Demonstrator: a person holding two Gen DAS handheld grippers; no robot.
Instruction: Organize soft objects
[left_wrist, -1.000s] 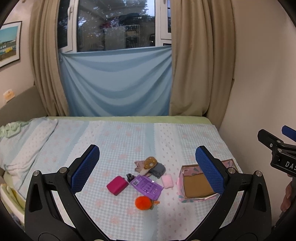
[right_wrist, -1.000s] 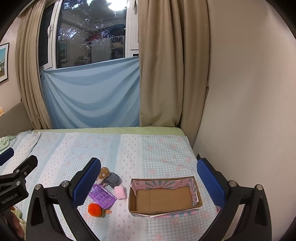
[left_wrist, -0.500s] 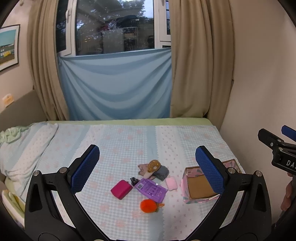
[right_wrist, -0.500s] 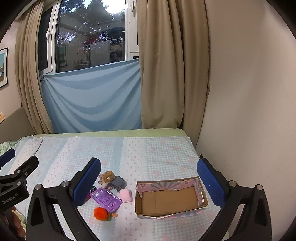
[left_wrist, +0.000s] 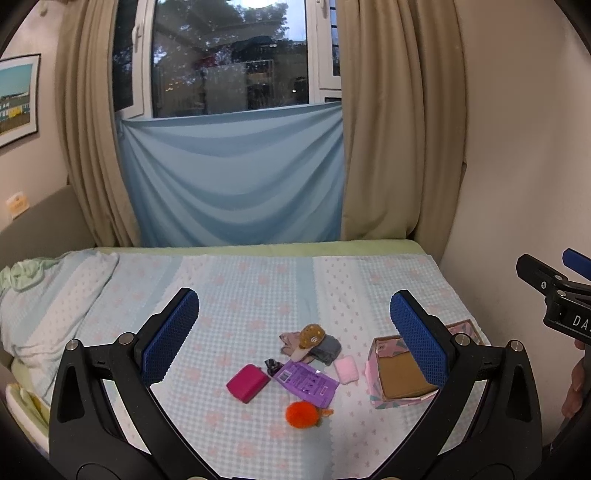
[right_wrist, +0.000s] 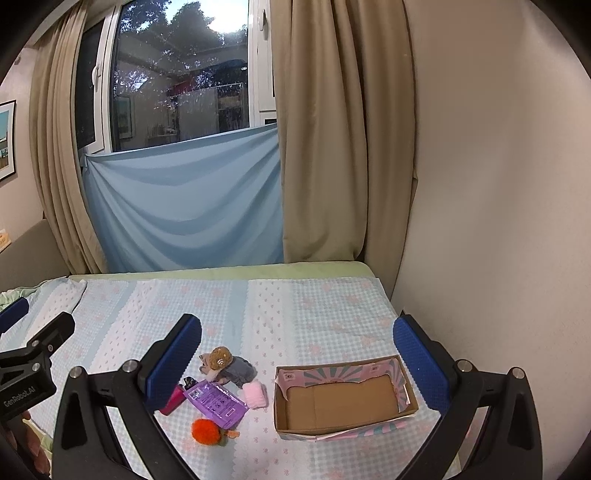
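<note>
Nothing is put away yet: the open cardboard box with pink paper sides (right_wrist: 343, 402) is empty, the fluffy orange ball (right_wrist: 205, 431), small pink folded cloth (right_wrist: 255, 394) and other little things lie on the checked bed cover (right_wrist: 295, 314), and the left gripper (left_wrist: 295, 336) and right gripper (right_wrist: 295, 354) both hang wide open, holding nothing.

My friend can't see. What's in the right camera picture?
An open, empty cardboard box sits on a checked bedspread, beside an orange fluffy ball, a purple flat packet and a pink soft roll. Wide-open blue jaws frame them.
</note>
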